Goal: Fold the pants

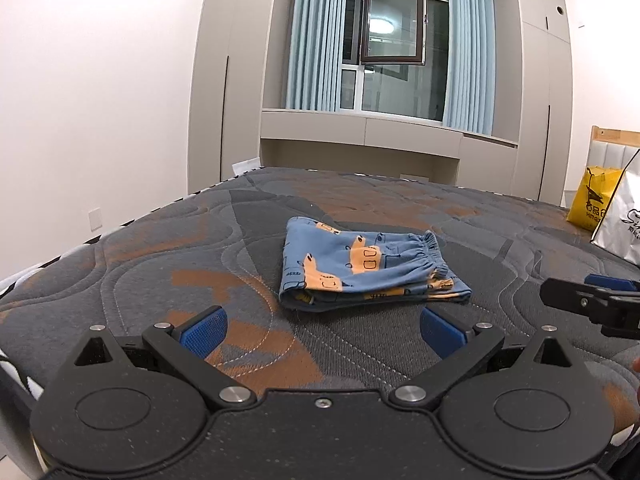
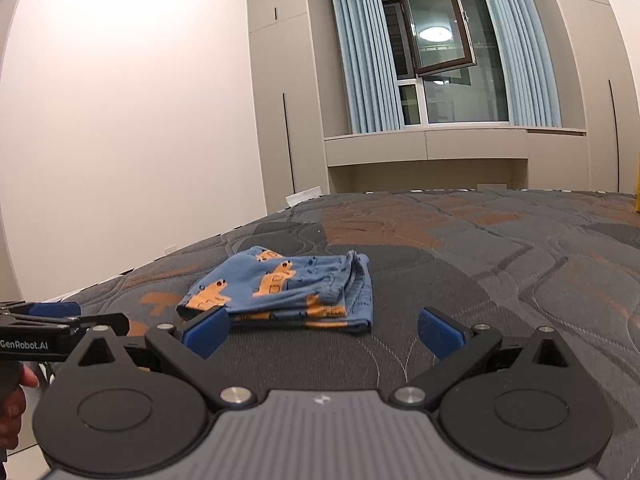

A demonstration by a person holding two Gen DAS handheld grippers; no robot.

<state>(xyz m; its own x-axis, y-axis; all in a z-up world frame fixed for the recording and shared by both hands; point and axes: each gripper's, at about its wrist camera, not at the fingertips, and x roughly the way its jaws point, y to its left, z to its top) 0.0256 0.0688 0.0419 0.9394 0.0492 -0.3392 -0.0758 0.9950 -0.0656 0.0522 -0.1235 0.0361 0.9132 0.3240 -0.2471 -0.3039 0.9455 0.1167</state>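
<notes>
Small blue pants (image 1: 362, 266) with orange vehicle prints lie folded into a compact stack on the quilted mattress (image 1: 160, 280). In the right wrist view the same pants (image 2: 286, 288) rest just ahead and slightly left. My left gripper (image 1: 322, 330) is open, held back from the near edge of the pants, nothing between its blue pads. My right gripper (image 2: 322, 332) is open too, its left pad close to the pants' near corner, gripping nothing. Each gripper shows at the edge of the other's view: the right gripper (image 1: 592, 300), the left gripper (image 2: 60, 320).
A yellow bag (image 1: 594, 198) and a white bag (image 1: 622, 224) stand at the mattress's far right. Beyond the bed are a window bench, blue curtains (image 1: 316, 36) and tall wardrobes. A hand (image 2: 16, 392) shows at the lower left.
</notes>
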